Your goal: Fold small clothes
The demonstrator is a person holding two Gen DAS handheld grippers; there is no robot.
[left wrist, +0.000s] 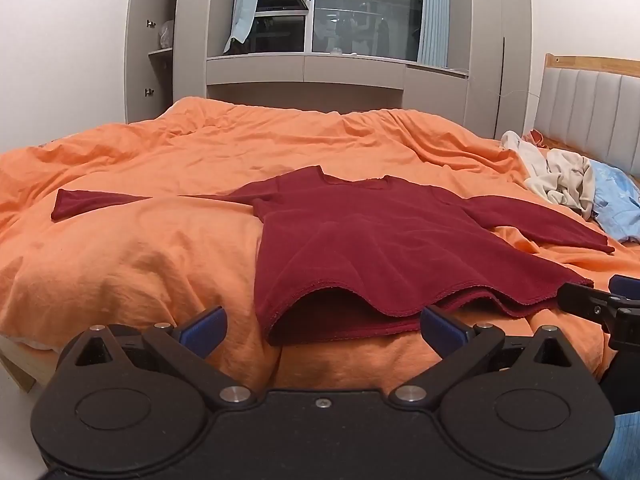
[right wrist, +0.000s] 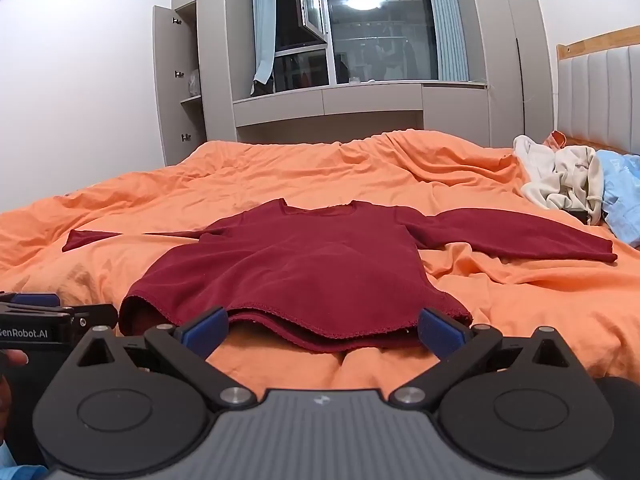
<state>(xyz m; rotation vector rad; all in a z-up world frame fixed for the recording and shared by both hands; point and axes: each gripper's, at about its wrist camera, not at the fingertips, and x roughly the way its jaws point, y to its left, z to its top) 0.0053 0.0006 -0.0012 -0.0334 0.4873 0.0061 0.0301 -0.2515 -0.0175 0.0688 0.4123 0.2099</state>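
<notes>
We find the red top [left wrist: 380, 240] spread flat on the orange duvet [left wrist: 140, 264]; left gripper [left wrist: 320, 326] and right gripper [right wrist: 324, 326] both gape, empty, at its hem.

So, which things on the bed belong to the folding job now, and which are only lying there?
For the job:
- dark red long-sleeved top, spread flat, sleeves out
- left gripper, open at the hem
- right gripper, open at the hem

Only lying about:
- cream garment, crumpled near the headboard
- light blue garment beside it
- orange duvet underneath
</notes>
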